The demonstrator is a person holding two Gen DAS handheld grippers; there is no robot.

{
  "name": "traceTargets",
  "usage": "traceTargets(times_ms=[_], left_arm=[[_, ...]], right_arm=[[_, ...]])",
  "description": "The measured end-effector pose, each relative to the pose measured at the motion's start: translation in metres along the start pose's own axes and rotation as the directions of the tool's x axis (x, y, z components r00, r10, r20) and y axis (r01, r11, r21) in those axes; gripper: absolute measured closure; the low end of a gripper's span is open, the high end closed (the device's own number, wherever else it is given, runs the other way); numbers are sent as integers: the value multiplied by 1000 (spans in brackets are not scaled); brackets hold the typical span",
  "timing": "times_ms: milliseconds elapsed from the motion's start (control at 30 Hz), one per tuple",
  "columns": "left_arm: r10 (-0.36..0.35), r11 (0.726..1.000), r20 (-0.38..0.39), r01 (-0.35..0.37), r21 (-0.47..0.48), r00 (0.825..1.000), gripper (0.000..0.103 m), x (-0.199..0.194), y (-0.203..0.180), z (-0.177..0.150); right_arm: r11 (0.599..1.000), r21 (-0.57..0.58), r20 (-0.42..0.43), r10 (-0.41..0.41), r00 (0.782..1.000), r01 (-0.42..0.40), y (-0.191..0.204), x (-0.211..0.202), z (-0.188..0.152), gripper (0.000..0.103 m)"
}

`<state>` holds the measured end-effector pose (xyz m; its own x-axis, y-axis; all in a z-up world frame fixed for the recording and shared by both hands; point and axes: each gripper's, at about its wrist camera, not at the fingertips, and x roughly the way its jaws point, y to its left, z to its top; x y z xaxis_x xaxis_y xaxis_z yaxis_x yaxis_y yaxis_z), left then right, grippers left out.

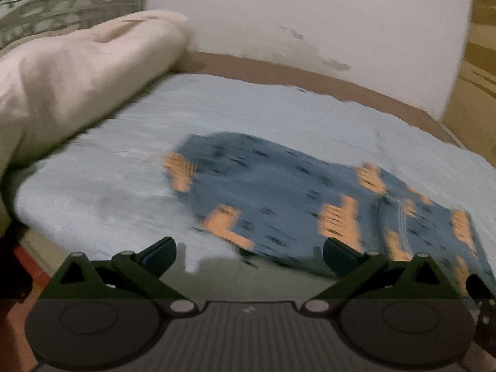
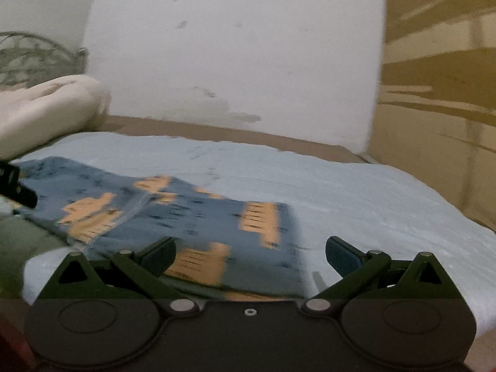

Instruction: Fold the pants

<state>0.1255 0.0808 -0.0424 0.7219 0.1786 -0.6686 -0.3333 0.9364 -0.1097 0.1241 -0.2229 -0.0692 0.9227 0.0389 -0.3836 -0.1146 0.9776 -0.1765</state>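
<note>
I look all over and find no words, numbers or signs that I can read. The pants [image 1: 279,198] have orange patches and small dark marks on the blue cloth, but these are too blurry to tell if they are letters. There is a tiny pale mark on the dark body of my left gripper [image 1: 249,249], and it is too small to read.

Stained white wall [image 2: 235,62] behind bed [image 2: 372,192], metal headboard [image 1: 62,6] (curled ironwork), dim light.
</note>
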Motion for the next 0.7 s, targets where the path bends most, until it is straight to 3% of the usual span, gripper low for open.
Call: traceTargets(times_ms=[100,233,500,700], left_arm=[[36,999,9,-35,-40,999,1,15,27,9],[26,994,29,-22,-109,999,1,38,55,21],[-115,981,57,123,-152,992,1,81,73,36],[-196,954,97,213,-213,976,1,94,78,28]], right_arm=[[999,-31,6,45,999,-45,26,15,8,1],[995,-56,9,79,997,-78,53,42,21,1],[998,-59,-20,18,1000,-19,68,87,19,1],[999,-47,7,19,1000,-19,68,87,6,1]])
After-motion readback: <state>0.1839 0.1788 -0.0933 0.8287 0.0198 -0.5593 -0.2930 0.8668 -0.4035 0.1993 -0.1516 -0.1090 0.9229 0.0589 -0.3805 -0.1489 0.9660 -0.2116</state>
